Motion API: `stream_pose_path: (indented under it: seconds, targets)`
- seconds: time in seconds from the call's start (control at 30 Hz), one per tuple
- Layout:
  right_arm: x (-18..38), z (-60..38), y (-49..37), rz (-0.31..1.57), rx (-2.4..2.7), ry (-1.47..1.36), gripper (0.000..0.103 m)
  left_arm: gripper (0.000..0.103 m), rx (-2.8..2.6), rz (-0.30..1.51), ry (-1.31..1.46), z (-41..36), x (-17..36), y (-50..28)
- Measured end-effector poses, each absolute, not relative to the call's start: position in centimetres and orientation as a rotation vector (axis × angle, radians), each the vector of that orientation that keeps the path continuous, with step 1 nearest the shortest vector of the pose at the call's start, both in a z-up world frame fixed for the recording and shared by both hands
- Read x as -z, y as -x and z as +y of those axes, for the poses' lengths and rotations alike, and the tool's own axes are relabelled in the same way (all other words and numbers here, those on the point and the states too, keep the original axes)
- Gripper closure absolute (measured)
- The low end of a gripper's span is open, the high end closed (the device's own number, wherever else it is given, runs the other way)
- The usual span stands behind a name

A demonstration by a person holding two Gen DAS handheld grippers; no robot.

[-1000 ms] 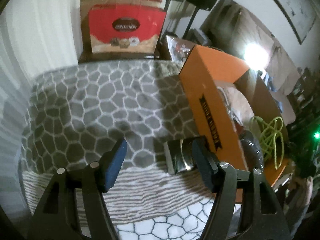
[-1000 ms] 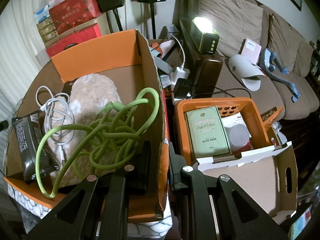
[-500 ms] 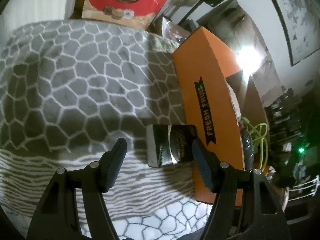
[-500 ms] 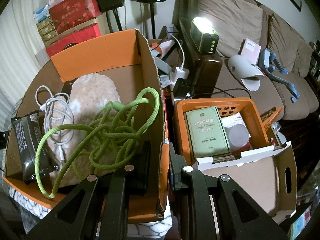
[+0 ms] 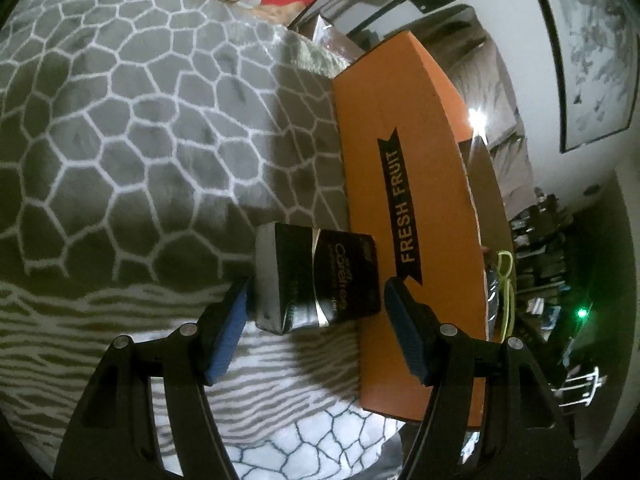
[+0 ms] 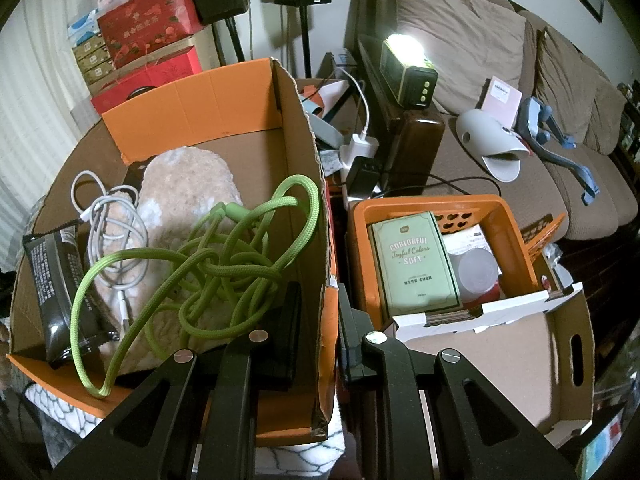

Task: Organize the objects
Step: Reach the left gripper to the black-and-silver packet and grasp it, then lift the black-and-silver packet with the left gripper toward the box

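Left gripper [image 5: 316, 320]: matte black plastic frame w/ triangular cutouts, silver screws, blue ribbed pads [image 5: 226, 340] on both fingers. Right gripper [image 6: 318, 332]: same black frame, silver screws, dark pads; colour hard to tell.

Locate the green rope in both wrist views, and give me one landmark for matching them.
Left wrist: only a sliver of the green rope shows at the right edge, past the orange box's far rim.
Right wrist: the green rope lies tangled at centre-left, inside the orange box, on a pinkish fluffy item.
Shared landmark: the orange box; its FRESH FRUIT side faces the left wrist view, its open top the right wrist view.
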State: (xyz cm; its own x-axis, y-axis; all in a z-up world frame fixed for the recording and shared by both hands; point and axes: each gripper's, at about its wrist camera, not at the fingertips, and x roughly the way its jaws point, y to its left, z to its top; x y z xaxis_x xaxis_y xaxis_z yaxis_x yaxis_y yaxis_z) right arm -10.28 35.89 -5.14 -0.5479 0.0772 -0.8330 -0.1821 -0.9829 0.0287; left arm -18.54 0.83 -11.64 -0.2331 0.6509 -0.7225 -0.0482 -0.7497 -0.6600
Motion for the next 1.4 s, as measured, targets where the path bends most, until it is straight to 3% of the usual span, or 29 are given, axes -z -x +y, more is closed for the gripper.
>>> stream_pose_path:
  seconds: [0.57,0.73,0.87,0.97,1.4]
  targets:
    - [5.1,35.9,10.2,0.165,-2.634,1.41,0.087,0.038,-1.918,-0.972,1.373,-2.1,10.4,18.1]
    - [5.1,35.9,10.2,0.164,-2.633,1.41,0.087,0.054,-1.889,-0.963,1.313,-1.9,9.2,18.2]
    - [5.1,35.9,10.2,0.164,-2.633,1.412,0.087,0.057,-1.956,-0.835,1.425,0.3,9.5,18.7]
    - [5.1,35.9,10.2,0.167,-2.634,1.41,0.087,0.075,-1.987,-0.802,1.462,1.0,9.9,18.7]
    - [5.2,35.8,10.2,0.164,-2.633,1.41,0.087,0.078,-2.066,-0.865,1.408,-0.9,7.7,18.1]
